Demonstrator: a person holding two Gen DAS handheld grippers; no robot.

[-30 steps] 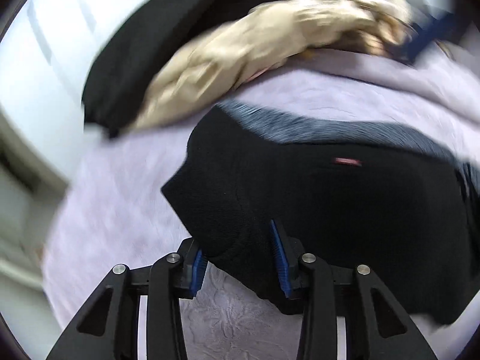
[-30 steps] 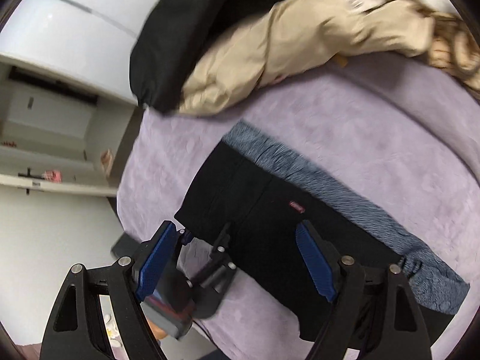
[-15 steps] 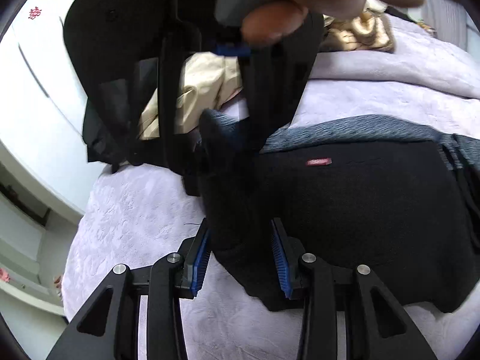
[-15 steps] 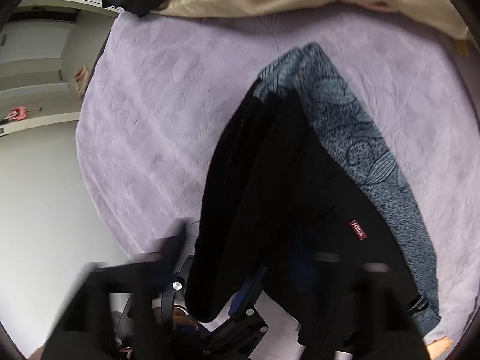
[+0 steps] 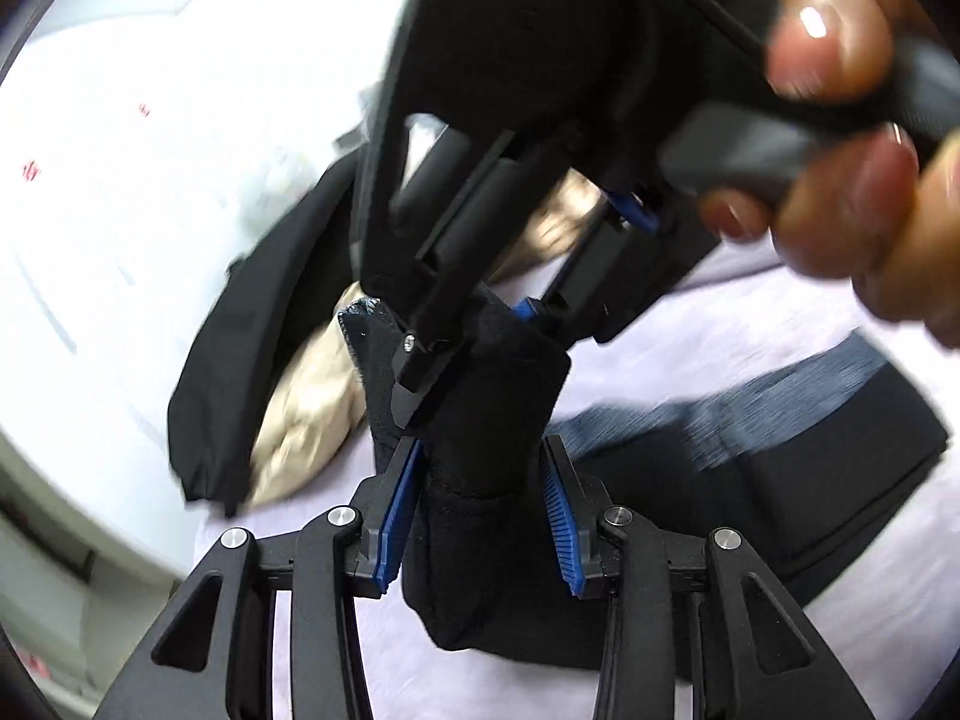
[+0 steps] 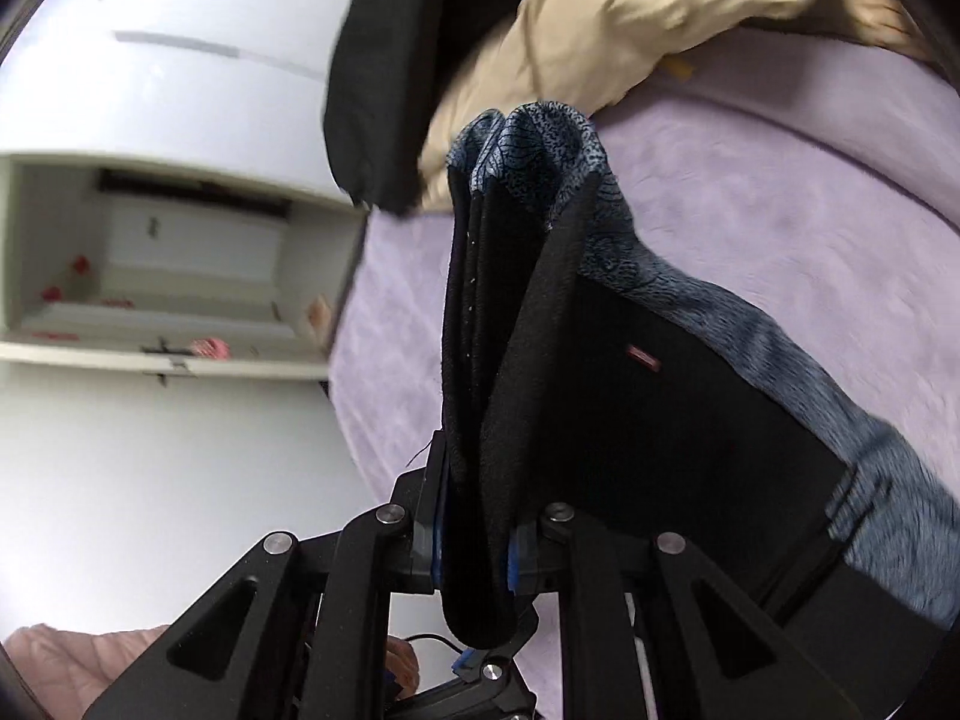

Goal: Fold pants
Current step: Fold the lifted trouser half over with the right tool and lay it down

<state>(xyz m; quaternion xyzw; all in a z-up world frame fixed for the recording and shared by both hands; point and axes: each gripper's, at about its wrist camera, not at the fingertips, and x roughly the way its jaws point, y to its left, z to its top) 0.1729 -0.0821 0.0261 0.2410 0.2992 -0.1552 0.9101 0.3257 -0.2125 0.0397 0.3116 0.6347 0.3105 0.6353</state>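
Both the left gripper (image 5: 480, 516) and right gripper (image 6: 474, 546) pinch thick folds of the fuzzy black pants (image 6: 690, 420), seemingly fleece, over the plush lilac blanket (image 6: 780, 210).

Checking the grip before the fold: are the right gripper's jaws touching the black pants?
Touching. The right wrist view shows the right gripper with its jaws pinched shut on a bunched edge of the pants.

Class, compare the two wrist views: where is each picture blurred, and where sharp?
Left wrist view: the hand at top right and the beige garment smear with motion, the left tongs stay sharp. Right wrist view: beige garment streaked, pants crisp.
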